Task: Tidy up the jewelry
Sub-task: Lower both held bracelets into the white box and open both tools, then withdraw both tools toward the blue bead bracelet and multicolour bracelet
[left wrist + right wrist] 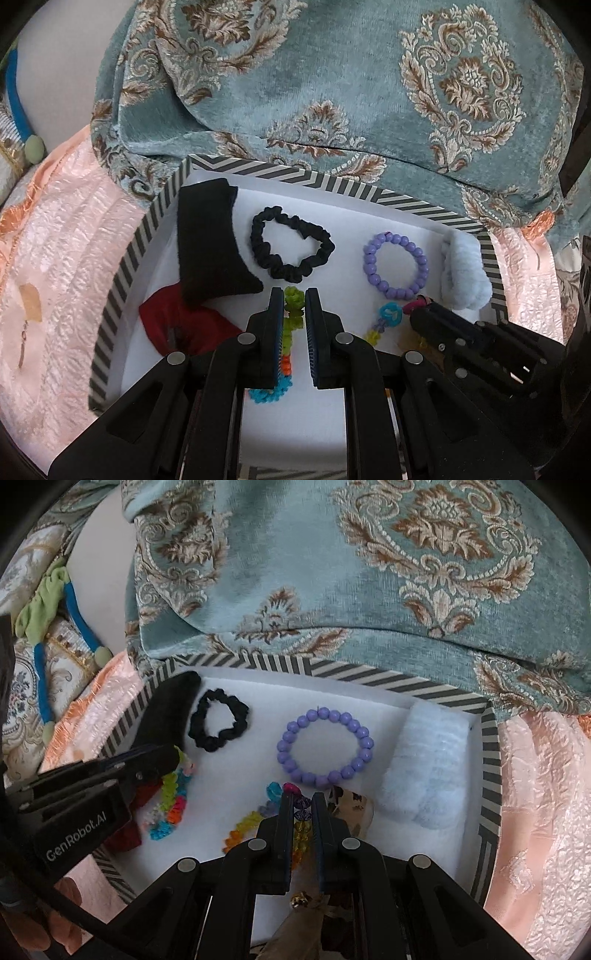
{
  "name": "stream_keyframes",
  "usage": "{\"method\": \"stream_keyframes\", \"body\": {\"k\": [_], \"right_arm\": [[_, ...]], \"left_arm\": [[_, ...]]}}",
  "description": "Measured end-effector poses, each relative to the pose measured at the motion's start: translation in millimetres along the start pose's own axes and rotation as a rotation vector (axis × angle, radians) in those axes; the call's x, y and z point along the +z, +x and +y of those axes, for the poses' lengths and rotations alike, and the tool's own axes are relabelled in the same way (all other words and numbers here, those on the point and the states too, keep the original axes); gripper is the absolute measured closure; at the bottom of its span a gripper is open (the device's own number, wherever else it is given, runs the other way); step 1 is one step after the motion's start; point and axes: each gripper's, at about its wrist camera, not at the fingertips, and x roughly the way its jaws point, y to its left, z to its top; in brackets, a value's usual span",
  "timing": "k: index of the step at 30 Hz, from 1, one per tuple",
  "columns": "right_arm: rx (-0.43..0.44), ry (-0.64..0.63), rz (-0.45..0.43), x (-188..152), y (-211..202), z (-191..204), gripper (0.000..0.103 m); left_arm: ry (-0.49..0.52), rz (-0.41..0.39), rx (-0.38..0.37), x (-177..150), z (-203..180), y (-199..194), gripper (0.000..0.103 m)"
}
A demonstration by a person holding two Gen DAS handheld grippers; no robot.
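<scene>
A: Where is the jewelry?

B: Nearly all of it lies in the striped box (406, 208), white inside, on a pink bedspread (62, 236) below a teal cushion (332, 74). At the back sit a black scrunchie (291, 247) and a purple bead bracelet (395, 266), apart from each other. A black pad (210, 240) leans in the left corner over a red cloth (177, 325), and a pale blue fluffy roll (465, 273) lies along the right wall.

A: And the left tool?

B: The left tool (294, 295) is nearly shut, its tips either side of a multicolour knotted band (293, 299), green at the top, orange and blue further down. Whether the pads press on it I cannot tell.

A: The right one?

B: The right tool (303, 797) is also nearly shut, over a string of coloured butterfly beads (243, 827). Some beads sit between the fingers; a firm grip cannot be made out. A spotted shell-like piece (354, 805) lies just beside it.

A: Anything outside the box?

B: A blue and green band (44, 613) on the bedding at far left.
</scene>
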Motion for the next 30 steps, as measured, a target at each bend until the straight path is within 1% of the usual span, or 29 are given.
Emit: {"method": "stream_keyframes", "body": {"k": [2, 7, 10, 12, 13, 14, 15, 16, 17, 18, 19, 26, 30], "right_arm": [[0.009, 0.010, 0.011, -1, 3, -2, 0.094], [0.031, 0.039, -0.002, -2, -4, -7, 0.094], [0.039, 0.045, -0.013, -4, -11, -7, 0.094], [0.043, 0.045, -0.016, -6, -15, -6, 0.093], [0.047, 0.046, -0.018, -7, -17, -6, 0.093], [0.050, 0.044, -0.019, -9, -20, -5, 0.092], [0.051, 0.042, -0.019, -10, -20, -4, 0.090], [0.054, 0.039, -0.019, -12, -22, -2, 0.086], [0.056, 0.036, -0.019, -13, -23, -1, 0.084], [0.059, 0.033, -0.019, -15, -25, 0, 0.079], [0.060, 0.031, -0.021, -16, -26, 2, 0.076], [0.060, 0.029, -0.034, -21, -38, 4, 0.076], [0.064, 0.028, -0.046, -27, -49, 7, 0.075]], "left_arm": [[0.001, 0.005, 0.000, 0, -1, 5, 0.093], [0.000, 0.021, -0.011, -2, -1, 15, 0.093], [0.000, 0.025, -0.009, -4, 0, 18, 0.091], [-0.007, 0.025, -0.009, -4, 1, 18, 0.088], [-0.011, 0.026, -0.011, -4, 2, 17, 0.079], [-0.014, 0.024, -0.014, -4, 2, 16, 0.067], [-0.021, 0.020, -0.020, -5, 4, 15, 0.061], [-0.028, 0.016, -0.022, -5, 6, 13, 0.054], [-0.033, 0.013, -0.021, -6, 6, 11, 0.052], [-0.037, 0.013, -0.018, -6, 8, 9, 0.052], [-0.039, 0.015, -0.019, -7, 9, 7, 0.052], [-0.082, 0.002, -0.031, -12, 29, -15, 0.052], [-0.095, -0.002, -0.013, -22, 40, -29, 0.052]]}}
